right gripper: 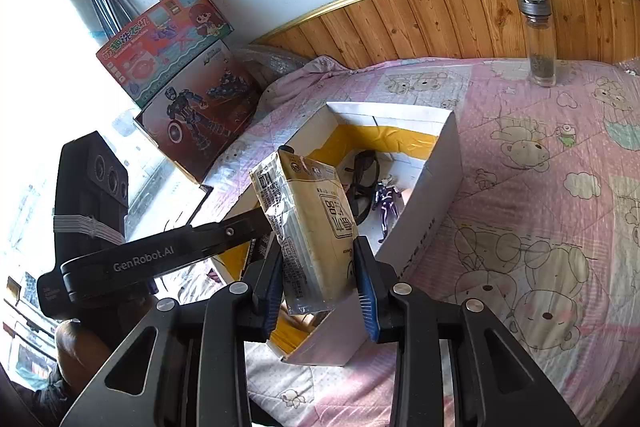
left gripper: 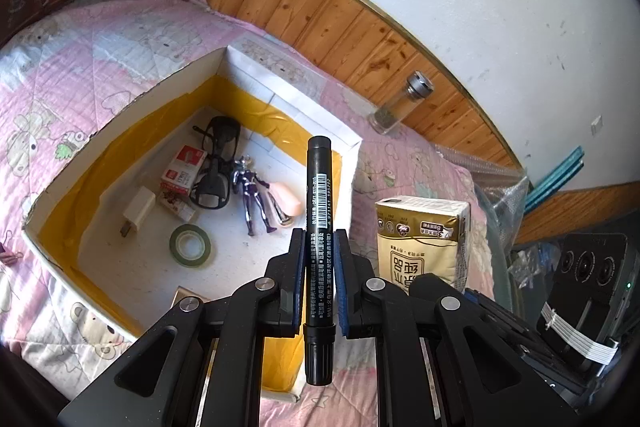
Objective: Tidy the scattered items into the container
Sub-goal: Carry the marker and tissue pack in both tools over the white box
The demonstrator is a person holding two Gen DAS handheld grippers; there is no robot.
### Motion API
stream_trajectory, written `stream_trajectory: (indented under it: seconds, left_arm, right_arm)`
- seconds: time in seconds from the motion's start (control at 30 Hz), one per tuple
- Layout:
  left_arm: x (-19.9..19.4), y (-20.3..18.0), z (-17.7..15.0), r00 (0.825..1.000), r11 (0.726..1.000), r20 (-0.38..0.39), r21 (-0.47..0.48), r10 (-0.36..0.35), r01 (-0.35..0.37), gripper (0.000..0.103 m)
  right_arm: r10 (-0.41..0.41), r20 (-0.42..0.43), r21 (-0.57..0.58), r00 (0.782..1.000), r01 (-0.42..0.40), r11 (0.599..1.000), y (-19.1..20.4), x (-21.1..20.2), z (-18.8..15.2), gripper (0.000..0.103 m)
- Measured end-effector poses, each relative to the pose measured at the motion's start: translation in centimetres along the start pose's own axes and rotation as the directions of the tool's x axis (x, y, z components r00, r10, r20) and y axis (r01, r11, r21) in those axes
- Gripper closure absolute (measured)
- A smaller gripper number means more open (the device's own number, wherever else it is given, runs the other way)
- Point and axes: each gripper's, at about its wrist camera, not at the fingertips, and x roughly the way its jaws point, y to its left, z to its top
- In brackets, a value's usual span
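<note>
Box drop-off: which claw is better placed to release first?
Probably left: the left claw holds the marker over the box interior, while the tissue pack sits nearer its corner.

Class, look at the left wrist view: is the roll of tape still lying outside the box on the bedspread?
No, the roll of tape lies on the floor of the box, near the white charger.

You're in a home bedroom: a bed (right gripper: 540,187) under a pink cartoon-bear quilt, wood-panelled wall (right gripper: 440,15), and toy boxes (right gripper: 180,67) stacked beside it.
</note>
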Motion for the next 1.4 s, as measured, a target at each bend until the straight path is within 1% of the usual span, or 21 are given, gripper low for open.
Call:
stream_trajectory:
  seconds: [0.17,0.33,0.6,0.77,0.87,1.1,1.2,1.4]
  left_arm:
    - [0.9,1.3,0.0,1.0,0.999,-0.011,-0.049,0.021,-0.021,0.09]
    - [2.5,2.1,-0.2,0.998,0.992,-0.037,-0.113,0.042,-0.046,0.09]
    - [4.5,3.4,-0.5,0.996,0.97,-0.081,-0.236,0.048,-0.066,0.09]
    - [5.7,3.3,-0.6,0.992,0.966,-0.11,-0.244,0.06,-0.085,0.09]
    - [6.3,3.0,-0.9,0.99,0.967,-0.124,-0.239,0.06,-0.088,0.09]
    - [7.3,2.7,-1.0,0.987,0.969,-0.145,-0.225,0.07,-0.101,0.09]
    - [7.5,2.8,-0.9,0.987,0.969,-0.142,-0.219,0.082,-0.112,0.09]
    - [8.3,3.0,-0.9,0.982,0.969,-0.162,-0.214,0.092,-0.126,0.09]
  right_arm:
    - [0.012,-0.012,0.005,1.0,-0.012,1.0,0.8,1.1,0.4,0.069]
    - [0.026,-0.024,0.03,0.999,-0.025,0.999,0.6,2.2,0.9,0.069]
    - [0.062,-0.047,0.099,0.997,-0.058,0.993,-0.1,3.9,1.9,0.069]
    - [0.063,-0.05,0.114,0.997,-0.057,0.992,-0.6,4.4,2.7,0.069]
    - [0.047,-0.047,0.109,0.998,-0.042,0.993,-1.0,4.6,3.3,0.069]
    - [-0.008,-0.059,0.063,0.998,0.012,0.998,-2.7,5.2,5.3,0.069]
    - [-0.02,-0.068,0.047,0.998,0.023,0.999,-3.3,5.6,6.2,0.069]
    - [-0.036,-0.08,0.002,0.996,0.036,0.999,-3.2,6.6,7.4,0.069]
